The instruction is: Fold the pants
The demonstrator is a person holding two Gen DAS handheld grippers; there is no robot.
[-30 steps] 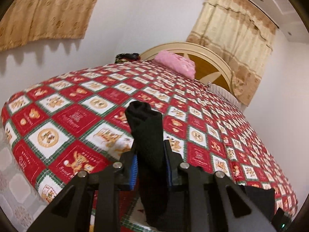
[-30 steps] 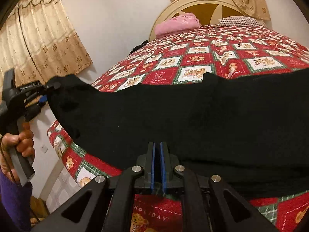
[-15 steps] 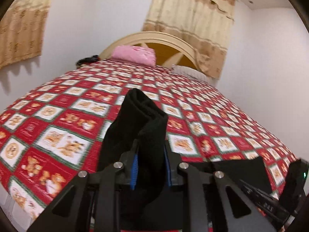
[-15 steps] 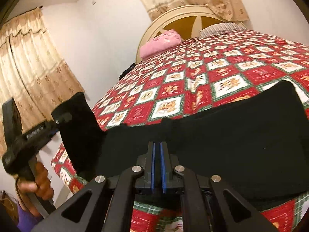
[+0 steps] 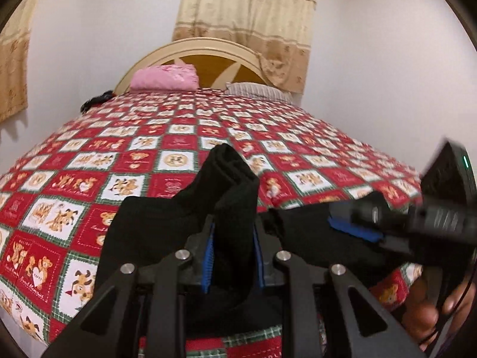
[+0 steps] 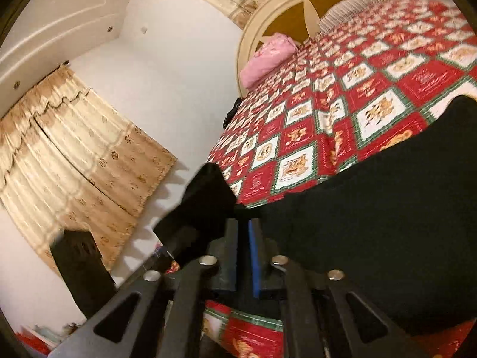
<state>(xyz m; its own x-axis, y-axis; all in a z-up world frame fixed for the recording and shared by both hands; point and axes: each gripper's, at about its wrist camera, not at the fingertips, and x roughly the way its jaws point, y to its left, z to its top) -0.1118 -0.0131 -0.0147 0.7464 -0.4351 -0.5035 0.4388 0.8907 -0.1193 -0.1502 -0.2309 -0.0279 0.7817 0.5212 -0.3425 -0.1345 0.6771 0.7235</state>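
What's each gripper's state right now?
Left gripper: shut on the black fabric pants.
Right gripper: shut on the same pants.

Place: a home bedroom is being shown.
Bed point(image 5: 167, 149): a wide mattress is being covered by a red, white and green teddy-bear quilt.
Headboard point(image 5: 208, 59): an arched cream and wood panel is being seen against the white wall.
Pillows: a pink one point(image 5: 165, 77) and a striped one point(image 5: 256, 91) are being rested at the head.
Curtains point(image 5: 247, 15): beige patterned drapes are being hung over the windows.
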